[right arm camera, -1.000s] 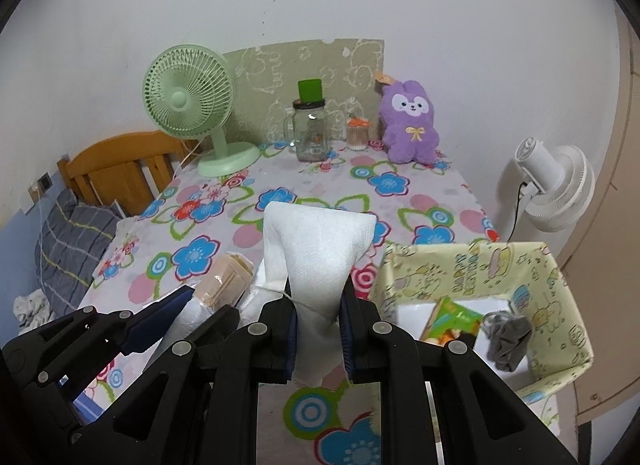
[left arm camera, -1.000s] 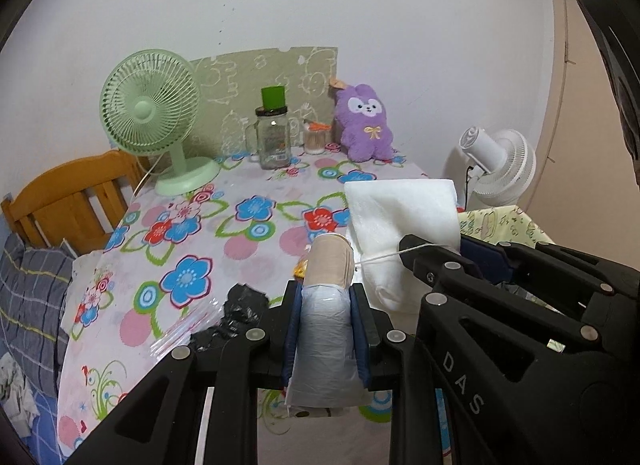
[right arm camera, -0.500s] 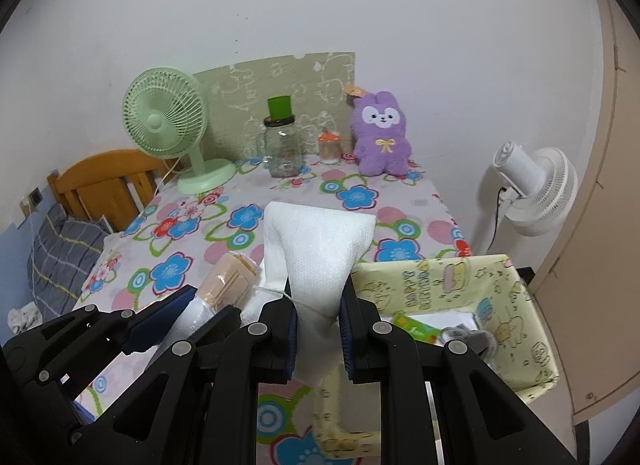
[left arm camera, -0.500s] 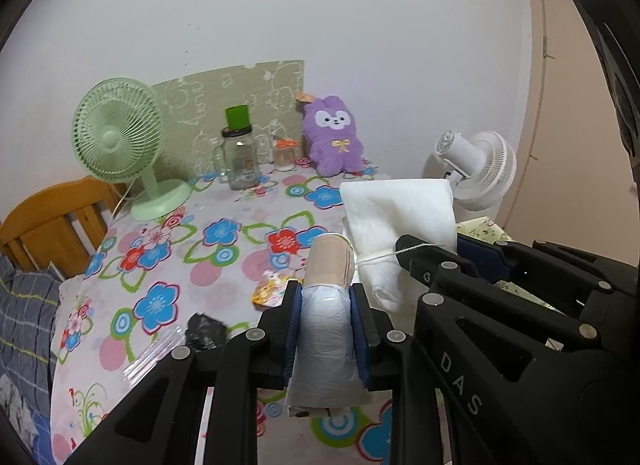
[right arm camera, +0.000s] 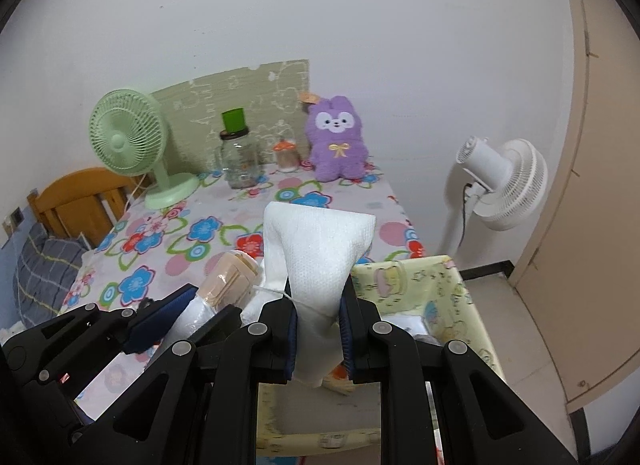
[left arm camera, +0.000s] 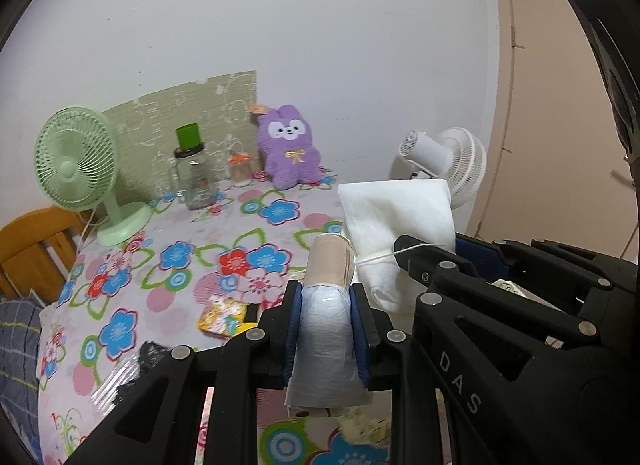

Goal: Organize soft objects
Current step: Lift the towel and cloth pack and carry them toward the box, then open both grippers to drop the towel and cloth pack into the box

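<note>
My left gripper (left arm camera: 325, 297) is shut on a plastic-wrapped roll with a beige end (left arm camera: 326, 317), held in the air above the table's near edge. My right gripper (right arm camera: 318, 301) is shut on a folded white cloth tied with string (right arm camera: 320, 249), held above the yellow fabric basket (right arm camera: 460, 297). The cloth also shows in the left wrist view (left arm camera: 396, 217), just right of the roll. The roll shows in the right wrist view (right arm camera: 224, 277). A purple plush bunny (right arm camera: 338, 145) sits at the far end of the table.
The floral tablecloth (left arm camera: 180, 257) carries a green desk fan (left arm camera: 76, 169), a glass jar with green lid (left arm camera: 194, 173), a small orange-lidded jar (left arm camera: 240, 169), a yellow snack packet (left arm camera: 222, 317) and a black crumpled item (left arm camera: 150, 357). A white floor fan (right arm camera: 500, 185) stands right. A wooden chair (right arm camera: 76, 201) stands left.
Both grippers have risen and drawn back to the right with their loads; the table looks farther off, and the basket now lies directly under the right gripper.
</note>
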The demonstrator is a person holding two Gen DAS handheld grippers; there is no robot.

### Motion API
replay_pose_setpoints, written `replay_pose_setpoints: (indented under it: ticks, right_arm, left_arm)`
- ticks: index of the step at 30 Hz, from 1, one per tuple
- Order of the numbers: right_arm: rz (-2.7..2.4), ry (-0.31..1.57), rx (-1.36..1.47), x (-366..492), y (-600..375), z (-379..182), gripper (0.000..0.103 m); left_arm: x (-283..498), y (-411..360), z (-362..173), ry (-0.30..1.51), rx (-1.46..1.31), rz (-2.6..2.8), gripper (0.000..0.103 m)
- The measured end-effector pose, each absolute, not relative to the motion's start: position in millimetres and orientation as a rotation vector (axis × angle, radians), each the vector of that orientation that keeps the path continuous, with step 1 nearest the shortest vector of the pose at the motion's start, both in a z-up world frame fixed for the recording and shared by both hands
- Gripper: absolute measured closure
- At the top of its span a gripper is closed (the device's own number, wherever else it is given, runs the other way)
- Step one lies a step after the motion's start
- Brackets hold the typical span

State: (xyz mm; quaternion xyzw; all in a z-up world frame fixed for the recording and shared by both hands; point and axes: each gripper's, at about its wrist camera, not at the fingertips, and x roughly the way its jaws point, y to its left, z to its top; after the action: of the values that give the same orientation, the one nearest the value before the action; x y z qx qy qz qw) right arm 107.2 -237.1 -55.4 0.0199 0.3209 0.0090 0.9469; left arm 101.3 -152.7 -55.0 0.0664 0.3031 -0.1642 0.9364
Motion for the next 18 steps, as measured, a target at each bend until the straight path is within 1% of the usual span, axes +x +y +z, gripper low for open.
replay_pose_setpoints:
  ticks: [12,18]
  right_arm:
    - [-0.062,0.672,0.086,111,-276,-68,0.083]
    - [-0.09,0.707,0.111,118,-291,-82,0.082]
  left_arm:
    - [110,-190,-66,0.629,0.158,-0.425,0.08]
    - [118,-201,-80,0.662,0.155,-0.446,0.079]
